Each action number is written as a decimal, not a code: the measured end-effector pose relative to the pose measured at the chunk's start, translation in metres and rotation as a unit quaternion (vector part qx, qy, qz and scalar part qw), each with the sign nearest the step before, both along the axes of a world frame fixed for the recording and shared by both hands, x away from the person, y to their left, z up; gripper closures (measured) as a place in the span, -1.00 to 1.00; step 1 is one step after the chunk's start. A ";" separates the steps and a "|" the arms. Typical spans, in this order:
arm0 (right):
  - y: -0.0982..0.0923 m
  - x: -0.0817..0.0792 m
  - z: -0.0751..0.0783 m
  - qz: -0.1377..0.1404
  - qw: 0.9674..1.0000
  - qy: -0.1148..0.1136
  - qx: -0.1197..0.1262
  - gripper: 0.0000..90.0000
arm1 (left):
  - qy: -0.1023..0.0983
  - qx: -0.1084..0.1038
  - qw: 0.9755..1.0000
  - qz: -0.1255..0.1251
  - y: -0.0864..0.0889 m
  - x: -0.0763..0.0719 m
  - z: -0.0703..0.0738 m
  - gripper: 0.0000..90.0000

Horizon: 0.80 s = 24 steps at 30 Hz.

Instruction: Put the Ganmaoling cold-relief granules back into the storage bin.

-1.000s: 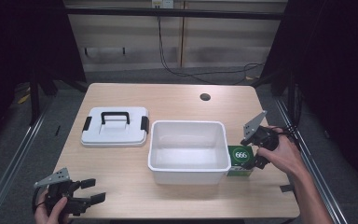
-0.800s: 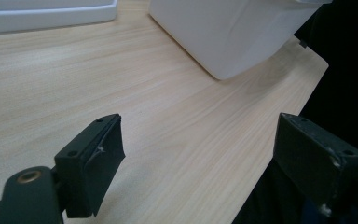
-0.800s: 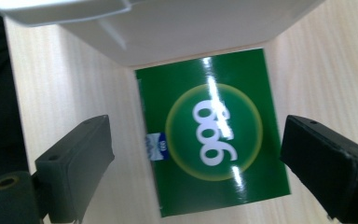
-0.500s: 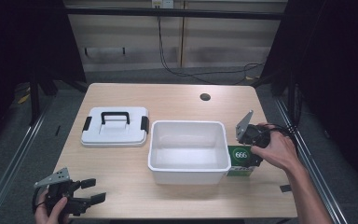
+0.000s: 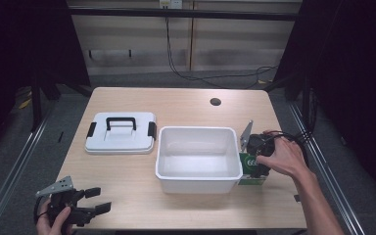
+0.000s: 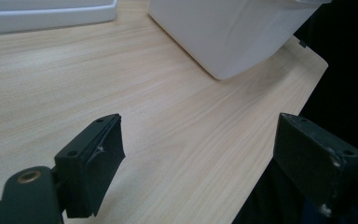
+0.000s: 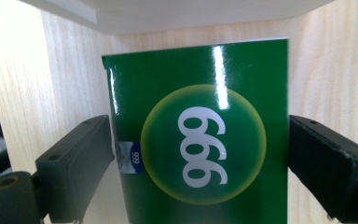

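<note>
The white bin [image 5: 198, 157] stood open in the middle of the table [image 5: 186, 103], and its inside looked bare white. Its lid [image 5: 120, 132], with a black handle and black side clips, lay flat on the table just to the bin's left, apart from it. A green box [image 7: 200, 140] marked with white digits in a pale circle sat on the table against the bin's right wall, outside the bin. The right hand-held gripper [image 5: 255, 155] was down over the box; in the right gripper view its jaws stood one at each side of the box, the right jaw touching its edge and the left jaw at or just off the other edge, so whether they pinched it could not be told. The left hand-held gripper [image 5: 89, 200] rested at the table's near left corner with its jaws spread wide and nothing between them. Compared with a second earlier, the right hand-held gripper had tipped more upright and closer to the bin wall, while the box, bin, lid and left hand-held gripper had not moved.
</note>
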State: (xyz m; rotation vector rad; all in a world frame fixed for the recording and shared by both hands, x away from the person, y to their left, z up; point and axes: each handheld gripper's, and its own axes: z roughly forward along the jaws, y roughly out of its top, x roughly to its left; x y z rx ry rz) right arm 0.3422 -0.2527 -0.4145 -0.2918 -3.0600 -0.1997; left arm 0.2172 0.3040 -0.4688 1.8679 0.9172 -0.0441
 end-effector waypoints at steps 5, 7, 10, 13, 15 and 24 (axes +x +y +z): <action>0.006 0.000 -0.003 0.011 0.999 0.001 -0.032 -0.76 | 0.000 0.001 1.000 0.000 0.000 0.000 0.000 -0.65; 0.008 0.000 -0.004 0.012 0.999 0.002 -0.042 -0.74 | 0.000 0.000 1.000 0.000 0.000 0.000 0.000 -0.65; 0.010 0.000 -0.006 0.014 0.999 0.001 -0.046 -0.73 | 0.000 0.000 1.000 0.000 0.000 0.000 0.000 -0.65; 0.011 0.001 -0.009 0.026 0.999 0.000 -0.048 -0.71 | 0.000 0.000 1.000 0.000 0.000 0.000 0.000 -0.65; 0.011 0.001 -0.008 0.020 0.999 0.003 -0.049 -0.68 | 0.001 0.000 1.000 0.000 0.000 0.000 0.000 -0.65; 0.004 -0.001 -0.003 -0.001 0.999 0.002 -0.032 -0.66 | 0.000 0.002 1.000 0.002 0.000 0.000 0.000 -0.65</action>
